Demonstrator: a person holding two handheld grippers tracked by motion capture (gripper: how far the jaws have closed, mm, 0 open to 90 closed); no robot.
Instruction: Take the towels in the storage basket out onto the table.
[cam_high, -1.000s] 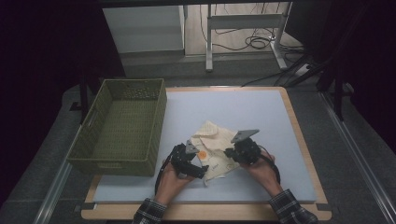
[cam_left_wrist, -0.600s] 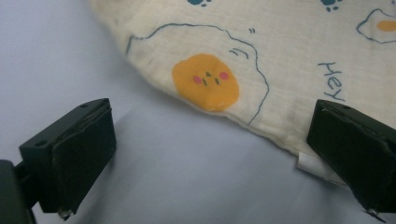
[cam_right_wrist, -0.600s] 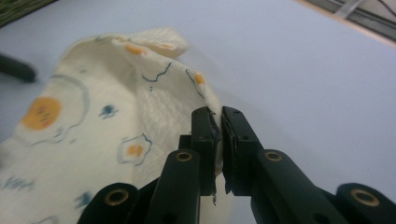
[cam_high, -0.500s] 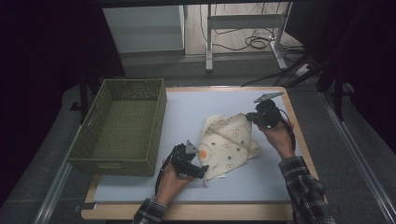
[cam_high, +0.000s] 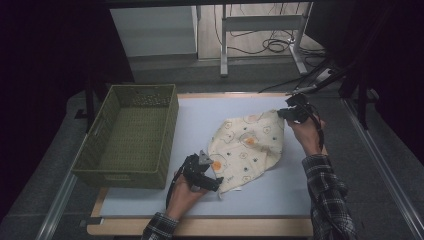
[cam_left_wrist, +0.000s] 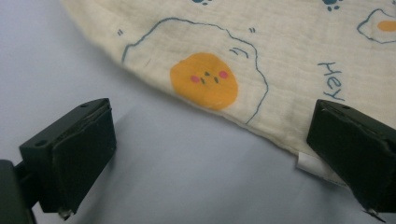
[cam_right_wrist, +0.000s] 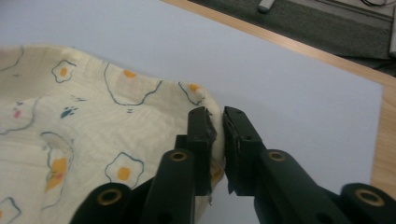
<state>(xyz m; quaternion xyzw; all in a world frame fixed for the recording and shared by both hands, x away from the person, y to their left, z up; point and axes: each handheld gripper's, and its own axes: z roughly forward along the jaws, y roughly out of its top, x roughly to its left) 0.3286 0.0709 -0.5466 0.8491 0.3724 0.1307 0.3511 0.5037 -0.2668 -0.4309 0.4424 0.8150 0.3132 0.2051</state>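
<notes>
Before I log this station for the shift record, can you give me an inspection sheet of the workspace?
Surface: pale blue mat on a wood-edged table, flat and clean.
Job's things: cream muslin cloth printed with fried eggs, spread partly open at mid-mat; its far right corner is pinched up.
Clutter: olive-green woven basket at the left edge of the mat, nothing seen inside.
Grippers: left gripper open, jaws wide at the cloth's near hem; right gripper shut on the cloth's corner.
Cables: black leads on the floor beyond the table.
Surroundings: metal desk legs, dark around.
</notes>
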